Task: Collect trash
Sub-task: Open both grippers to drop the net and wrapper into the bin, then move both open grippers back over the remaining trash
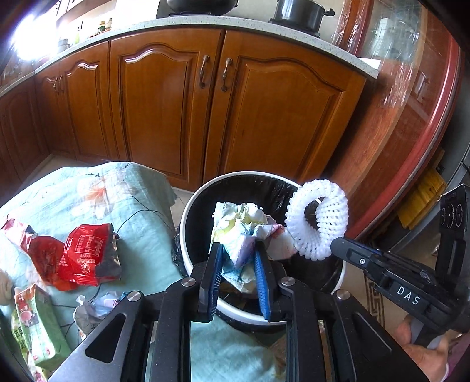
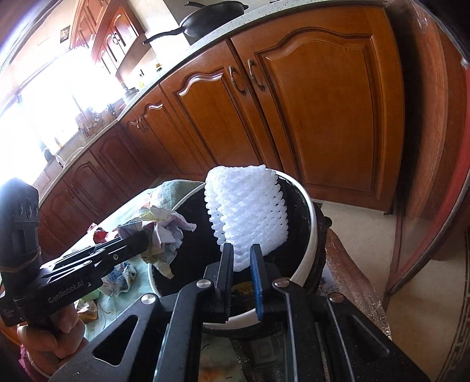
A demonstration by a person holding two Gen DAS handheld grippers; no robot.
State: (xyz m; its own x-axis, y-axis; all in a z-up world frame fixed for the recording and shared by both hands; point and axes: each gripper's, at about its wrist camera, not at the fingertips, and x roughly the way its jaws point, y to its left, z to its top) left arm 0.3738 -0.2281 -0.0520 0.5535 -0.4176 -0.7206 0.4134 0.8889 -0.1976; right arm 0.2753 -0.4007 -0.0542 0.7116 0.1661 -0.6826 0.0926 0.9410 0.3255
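With my left hand-held gripper (image 1: 238, 258) clamped on crumpled coloured paper (image 1: 243, 226) and my right hand-held gripper (image 2: 242, 258) on white foam netting (image 2: 246, 211) above the black-lined white bin (image 1: 188, 211), I feared the light netting might snag and fall outside.

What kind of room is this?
Most likely a home kitchen: carved brown wooden cabinet doors under a speckled pale countertop, with a black metal pot and a black long-handled wok on it.
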